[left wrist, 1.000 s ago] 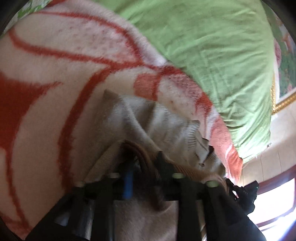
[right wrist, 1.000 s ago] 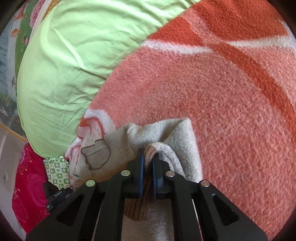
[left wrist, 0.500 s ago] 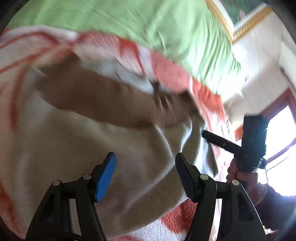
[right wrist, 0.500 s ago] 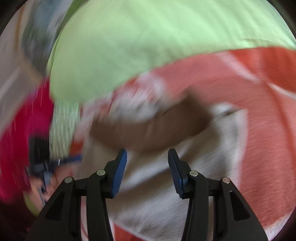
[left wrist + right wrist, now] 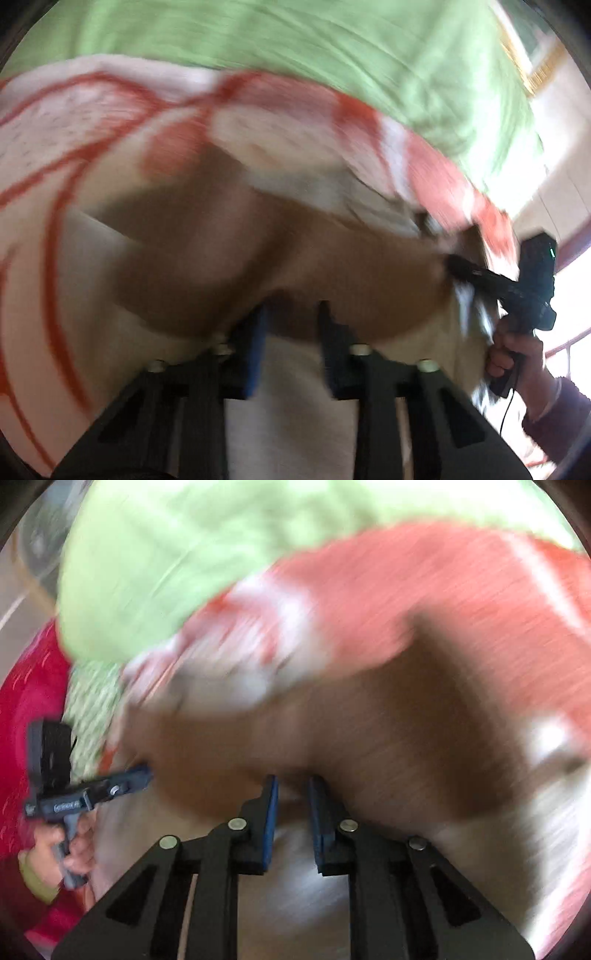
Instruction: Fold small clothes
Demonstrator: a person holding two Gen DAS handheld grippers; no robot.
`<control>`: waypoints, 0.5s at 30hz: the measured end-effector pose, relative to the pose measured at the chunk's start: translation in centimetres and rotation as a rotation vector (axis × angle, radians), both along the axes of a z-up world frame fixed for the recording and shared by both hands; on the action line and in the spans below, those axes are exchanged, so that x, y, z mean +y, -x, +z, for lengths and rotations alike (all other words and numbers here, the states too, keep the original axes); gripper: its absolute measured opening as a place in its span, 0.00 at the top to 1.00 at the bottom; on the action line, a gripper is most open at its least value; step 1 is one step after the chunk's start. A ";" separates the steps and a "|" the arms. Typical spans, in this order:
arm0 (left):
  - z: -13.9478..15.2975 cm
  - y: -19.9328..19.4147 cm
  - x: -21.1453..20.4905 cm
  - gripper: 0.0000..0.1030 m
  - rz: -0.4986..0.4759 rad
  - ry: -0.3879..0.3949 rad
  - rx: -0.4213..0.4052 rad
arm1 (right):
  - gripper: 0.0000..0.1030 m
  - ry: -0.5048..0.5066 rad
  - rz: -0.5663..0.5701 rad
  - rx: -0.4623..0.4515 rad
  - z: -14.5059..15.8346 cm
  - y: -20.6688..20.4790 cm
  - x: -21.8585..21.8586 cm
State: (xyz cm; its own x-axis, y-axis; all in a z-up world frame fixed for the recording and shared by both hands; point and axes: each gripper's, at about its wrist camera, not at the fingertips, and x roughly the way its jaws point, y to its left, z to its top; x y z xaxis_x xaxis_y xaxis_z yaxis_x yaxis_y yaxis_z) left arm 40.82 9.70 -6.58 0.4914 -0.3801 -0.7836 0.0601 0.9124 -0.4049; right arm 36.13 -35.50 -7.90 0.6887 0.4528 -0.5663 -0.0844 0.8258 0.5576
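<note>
Spread out now where a second ago bunched up: small sweater (image 5: pixel 192 258), beige with a brown band, lying across the red-and-white blanket (image 5: pixel 74 147) on the bed. Blurred throughout, so fine detail lost.

Closing on the near brown edge with the left tongs (image 5: pixel 291 314), fabric between the pads; likewise closing with the right tongs (image 5: pixel 293 786), clenched on the same band further along. Gripped at two points along one edge, probably to carry that edge over evenly for the next fold.

Beyond the blanket, green bedding (image 5: pixel 332 55) heaped close behind; off to the side, a red cloth (image 5: pixel 29 701) and a green-patterned cloth (image 5: pixel 92 701). Likely little room to fold away before meeting that green heap.
</note>
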 end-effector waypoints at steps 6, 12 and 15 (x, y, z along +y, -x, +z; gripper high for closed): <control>0.7 0.5 4.5 0.80 0.177 0.052 -0.034 | 0.84 -0.065 -0.217 -0.026 1.5 1.8 -5.8; 2.7 5.6 4.7 0.54 0.238 0.114 -0.055 | 0.80 0.000 -0.186 -0.054 5.5 6.5 -3.9; 2.7 9.0 3.6 0.50 0.220 0.135 -0.057 | 0.74 -0.004 -0.124 -0.045 6.1 10.2 -1.0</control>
